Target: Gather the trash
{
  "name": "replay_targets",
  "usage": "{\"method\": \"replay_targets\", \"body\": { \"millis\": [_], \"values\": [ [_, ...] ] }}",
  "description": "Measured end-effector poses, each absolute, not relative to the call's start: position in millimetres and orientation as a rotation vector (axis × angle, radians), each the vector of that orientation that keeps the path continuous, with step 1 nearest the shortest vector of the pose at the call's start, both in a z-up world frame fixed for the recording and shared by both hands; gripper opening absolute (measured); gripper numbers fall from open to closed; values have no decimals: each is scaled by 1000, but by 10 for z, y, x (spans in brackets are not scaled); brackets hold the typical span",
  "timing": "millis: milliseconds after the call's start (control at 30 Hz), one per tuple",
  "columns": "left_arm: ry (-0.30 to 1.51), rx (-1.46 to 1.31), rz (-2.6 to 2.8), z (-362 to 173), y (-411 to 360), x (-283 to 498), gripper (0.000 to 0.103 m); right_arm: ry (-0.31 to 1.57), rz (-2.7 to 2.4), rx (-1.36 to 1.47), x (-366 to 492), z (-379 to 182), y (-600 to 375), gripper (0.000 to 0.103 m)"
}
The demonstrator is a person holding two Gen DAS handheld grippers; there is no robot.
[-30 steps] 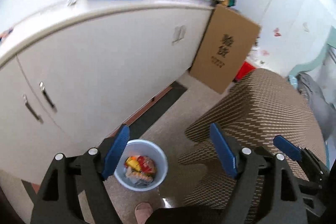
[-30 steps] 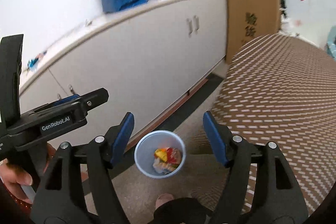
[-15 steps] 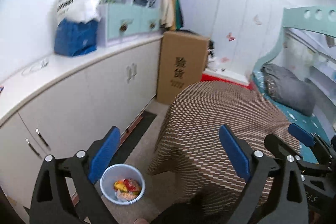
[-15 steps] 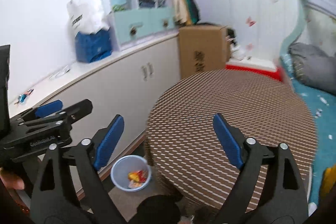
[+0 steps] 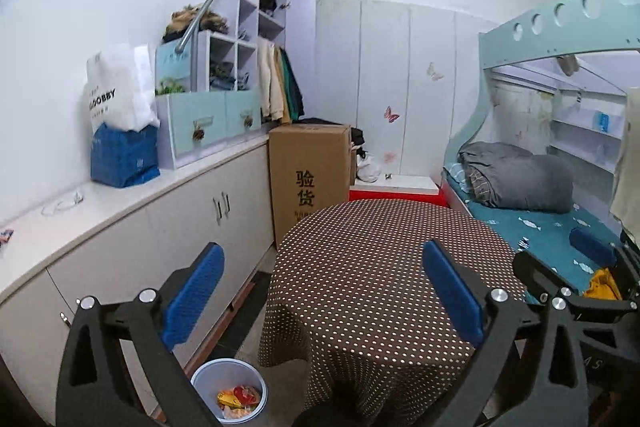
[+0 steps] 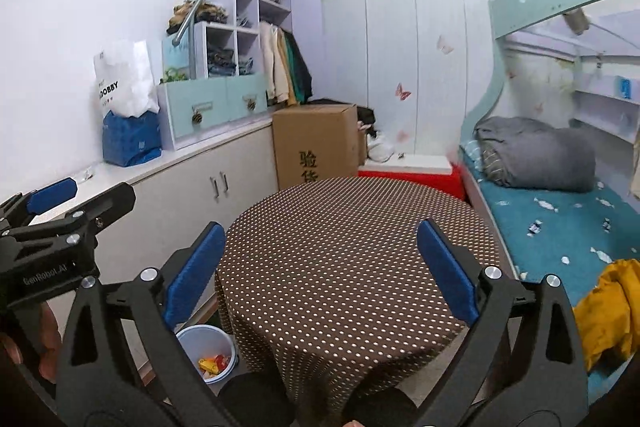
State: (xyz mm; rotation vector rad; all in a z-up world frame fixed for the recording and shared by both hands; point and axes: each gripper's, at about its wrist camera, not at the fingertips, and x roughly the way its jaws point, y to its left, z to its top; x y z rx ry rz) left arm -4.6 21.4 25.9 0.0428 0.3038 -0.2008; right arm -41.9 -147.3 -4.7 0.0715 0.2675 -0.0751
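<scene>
- Left gripper (image 5: pixel 322 291): both blue pads stand wide apart with nothing between them; it is held level, facing across the table.
- Right gripper (image 6: pixel 320 267): its jaws are likewise spread and empty, aimed over the table top.
- Waste bin (image 5: pixel 229 394): a pale round bin on the floor, between the white cabinet run (image 5: pixel 180 227) and the hanging edge of the dotted tablecloth (image 5: pixel 372 287). It already contains coloured wrappers (image 5: pixel 238 397).
- Bearing: from the left gripper the bin lies at about 7 o'clock, low and close to the left finger. From the right gripper it also lies at about 7 o'clock, partly hidden behind the left finger.
- Nearer hand: judged from both views, the left gripper is nearer the bin; the right gripper sits to its right, over the table.
- Axis: the bin is round with its opening upward, so no long axis governs approach.
- Table surface: no loose trash is visible on it.
- Judgement: remaining trash is not identifiable in these views; further searching is probably required.
</scene>
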Motion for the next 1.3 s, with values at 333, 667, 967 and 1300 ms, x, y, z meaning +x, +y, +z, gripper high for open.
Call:
{"method": "replay_targets", "body": {
  "millis": [333, 667, 967, 1300],
  "values": [
    [248, 70, -251, 322, 78, -315, 98, 189, -145, 51, -832, 50, -1517, 96],
    [240, 82, -255, 312, -34, -363, 98, 187, -162, 68, -897, 27, -1643, 96],
    [240, 86, -261, 290, -81, -371, 98, 187, -164, 72, -902, 3, -1615, 96],
    [249, 91, -270, 254, -145, -339, 98, 193, -165, 79, -904, -29, -1654, 96]
  ]
}}
